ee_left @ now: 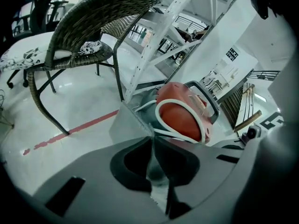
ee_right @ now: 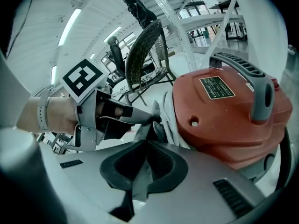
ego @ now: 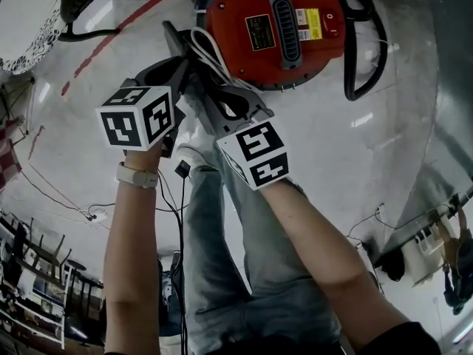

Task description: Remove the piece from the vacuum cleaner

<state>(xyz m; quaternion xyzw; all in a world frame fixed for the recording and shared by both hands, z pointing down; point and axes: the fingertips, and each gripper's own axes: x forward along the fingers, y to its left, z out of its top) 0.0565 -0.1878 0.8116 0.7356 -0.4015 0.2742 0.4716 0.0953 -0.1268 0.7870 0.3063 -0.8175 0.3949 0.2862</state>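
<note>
Two hand-held grippers meet at the nine o'clock side of a red vacuum cleaner (ego: 277, 28) standing on the floor. The left gripper (ee_left: 152, 140) has its jaws nearly together, nipping the corner of a flat gray piece (ee_left: 131, 122) that juts from the machine toward ten o'clock. The right gripper (ee_right: 147, 143) is likewise pinched closed, seemingly on that same piece. Loops of white cord (ego: 208, 50) lie just beside it; a pull could snag them, or the thin corner hold could slip.
</note>
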